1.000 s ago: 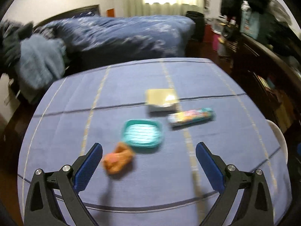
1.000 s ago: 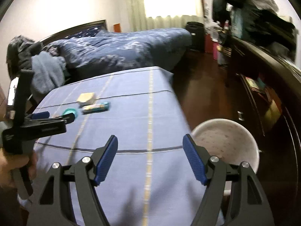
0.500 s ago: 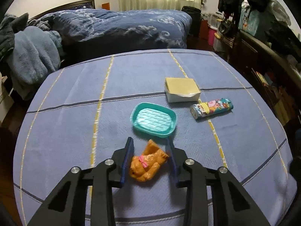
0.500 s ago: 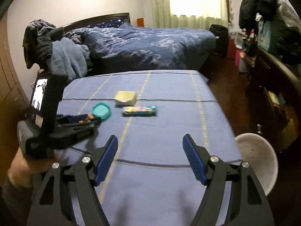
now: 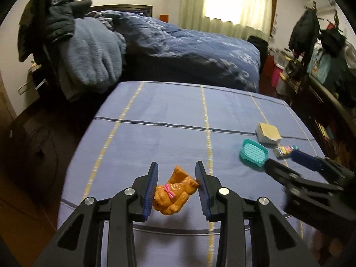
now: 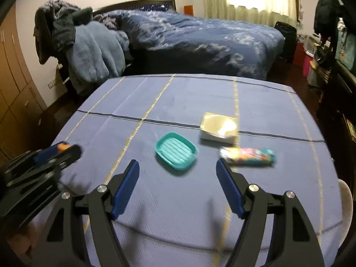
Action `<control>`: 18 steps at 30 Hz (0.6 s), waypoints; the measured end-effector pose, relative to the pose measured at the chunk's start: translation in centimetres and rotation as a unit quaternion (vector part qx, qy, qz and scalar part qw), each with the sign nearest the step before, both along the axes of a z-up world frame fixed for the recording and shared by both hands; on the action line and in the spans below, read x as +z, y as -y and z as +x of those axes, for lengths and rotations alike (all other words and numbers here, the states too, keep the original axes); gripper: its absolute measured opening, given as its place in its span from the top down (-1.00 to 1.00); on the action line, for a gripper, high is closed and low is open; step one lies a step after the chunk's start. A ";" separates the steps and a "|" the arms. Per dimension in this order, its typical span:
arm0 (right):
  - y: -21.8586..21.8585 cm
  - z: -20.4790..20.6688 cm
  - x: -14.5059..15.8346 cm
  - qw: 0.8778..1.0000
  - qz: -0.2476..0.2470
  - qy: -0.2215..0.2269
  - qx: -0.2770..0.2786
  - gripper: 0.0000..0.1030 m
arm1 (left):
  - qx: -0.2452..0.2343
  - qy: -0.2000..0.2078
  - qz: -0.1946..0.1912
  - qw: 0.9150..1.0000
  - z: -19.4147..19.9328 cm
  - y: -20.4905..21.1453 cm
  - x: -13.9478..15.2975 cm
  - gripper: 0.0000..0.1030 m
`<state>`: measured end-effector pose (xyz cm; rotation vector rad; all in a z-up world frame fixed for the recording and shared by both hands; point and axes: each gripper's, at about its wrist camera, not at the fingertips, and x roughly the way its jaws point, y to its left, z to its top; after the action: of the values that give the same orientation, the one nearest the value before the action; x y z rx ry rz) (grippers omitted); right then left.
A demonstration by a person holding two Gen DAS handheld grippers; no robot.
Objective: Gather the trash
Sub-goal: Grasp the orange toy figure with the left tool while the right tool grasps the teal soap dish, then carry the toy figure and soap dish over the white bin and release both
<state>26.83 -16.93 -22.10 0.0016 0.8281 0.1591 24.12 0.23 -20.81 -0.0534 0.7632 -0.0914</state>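
An orange toy bear [image 5: 175, 191] with a pink bow sits between the blue pads of my left gripper [image 5: 176, 166], which is shut on it close over the blue cloth [image 5: 169, 138]. In the right wrist view my left gripper [image 6: 66, 147] shows at the left edge with an orange bit in it. My right gripper [image 6: 176, 162] is open and holds nothing, hovering near a teal soap dish [image 6: 175, 151]. Beyond it lie a colourful wrapper tube [image 6: 247, 155] and a small white box [image 6: 219, 128] with a yellowish top. My right gripper [image 5: 280, 159] also enters the left wrist view from the right.
A bed with a dark blue duvet [image 6: 200, 37] stands behind the table. Clothes are piled on a chair [image 6: 89, 51] at the back left. A white round container [image 6: 346, 200] sits low past the table's right edge, with dark shelving [image 5: 329, 102] along the right wall.
My left gripper shut on the orange bear and carried it left, away from the soap dish. My right gripper swung left from the table's right edge toward the dish and wrapper, staying open.
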 end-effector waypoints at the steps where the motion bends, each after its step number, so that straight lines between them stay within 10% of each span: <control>1: -0.5 0.9 -0.5 1.000 -0.005 -0.010 -0.003 -0.41 | 0.001 0.001 -0.002 1.000 0.0 -0.3 0.1 0.33; 18: -1.5 3.3 -2.0 0.999 -0.027 -0.035 -0.015 -0.07 | -0.002 0.011 -0.024 1.000 -0.5 -1.7 0.4 0.33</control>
<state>30.14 -15.47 -24.13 -0.0310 0.9024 0.1101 23.63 1.88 -20.36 -0.0956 0.7392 -0.1138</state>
